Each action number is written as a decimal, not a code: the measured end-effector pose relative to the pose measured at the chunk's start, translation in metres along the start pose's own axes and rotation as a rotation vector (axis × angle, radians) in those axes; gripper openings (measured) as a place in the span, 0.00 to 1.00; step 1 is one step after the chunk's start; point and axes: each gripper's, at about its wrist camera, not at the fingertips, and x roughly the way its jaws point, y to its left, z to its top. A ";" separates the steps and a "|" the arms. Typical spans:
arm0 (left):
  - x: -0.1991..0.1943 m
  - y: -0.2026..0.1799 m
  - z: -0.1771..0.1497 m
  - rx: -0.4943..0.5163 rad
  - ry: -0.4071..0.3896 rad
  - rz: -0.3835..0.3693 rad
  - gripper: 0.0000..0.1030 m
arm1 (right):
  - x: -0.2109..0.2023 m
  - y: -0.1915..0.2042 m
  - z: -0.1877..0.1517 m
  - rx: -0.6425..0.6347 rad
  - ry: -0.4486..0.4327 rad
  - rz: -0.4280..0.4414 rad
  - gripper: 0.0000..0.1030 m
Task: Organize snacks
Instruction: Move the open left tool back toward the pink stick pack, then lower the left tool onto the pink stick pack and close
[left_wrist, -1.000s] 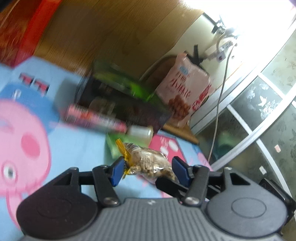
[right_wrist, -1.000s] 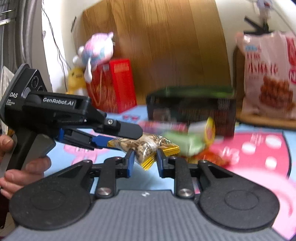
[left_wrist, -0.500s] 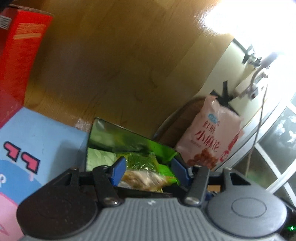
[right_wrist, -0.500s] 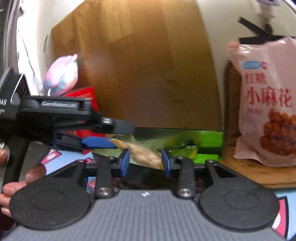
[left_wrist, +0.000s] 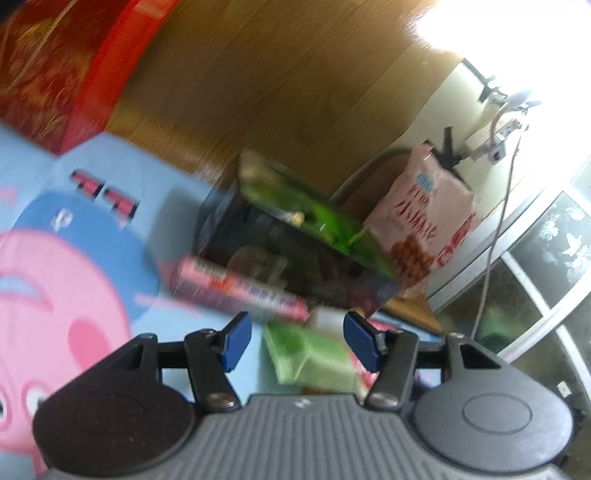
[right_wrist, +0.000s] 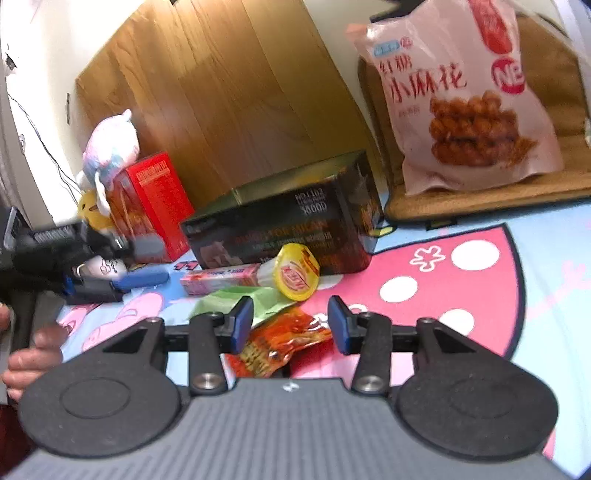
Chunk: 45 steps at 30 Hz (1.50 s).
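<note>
Task partly done. Dark box (right_wrist: 280, 225) at mid-scene, lid off, green lining visible; something pale inside in the left wrist view (left_wrist: 297, 218), too blurred to identify.

Still loose on the mat, near side of box: pink bar (right_wrist: 219, 278) against box front; yellow cup (right_wrist: 295, 277) just right of it; green packet (right_wrist: 240, 301) nearer; orange packet (right_wrist: 288, 341) nearest, lying below and between right jaws but not pinched. Four items judged outstanding.

Right gripper (right_wrist: 290, 325): jaws apart, just been opening, nothing held. Left gripper (left_wrist: 297, 341): jaws apart, empty, hovering above green packet (left_wrist: 310, 356) and pink bar (left_wrist: 240, 288); also seen at far left of right wrist view (right_wrist: 118, 280), a hand (right_wrist: 33, 354) on its handle.

Large pink snack bag (right_wrist: 465, 96) upright on a brown cushion (right_wrist: 487, 192), far right, apart from the rest; unclear whether it counts.

Surface: soft mat (right_wrist: 546, 280), light blue with pink cartoon print. Far side: wooden board (right_wrist: 229, 92) against a pale wall. Far left: red carton (right_wrist: 155, 206) with plush toys (right_wrist: 110, 147) beside it. Left wrist view heavily blurred; bright window glare and patterned glass panels (left_wrist: 546, 258) at right.
</note>
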 end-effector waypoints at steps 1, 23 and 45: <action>-0.001 0.001 -0.005 0.006 -0.002 0.023 0.54 | -0.003 0.002 -0.002 0.003 -0.011 0.006 0.47; -0.012 0.009 -0.025 0.092 -0.124 0.229 0.56 | 0.009 0.003 0.002 0.040 0.028 -0.024 0.47; 0.028 0.034 0.026 0.002 -0.103 0.264 0.64 | 0.107 0.055 0.031 -0.263 0.267 -0.083 0.62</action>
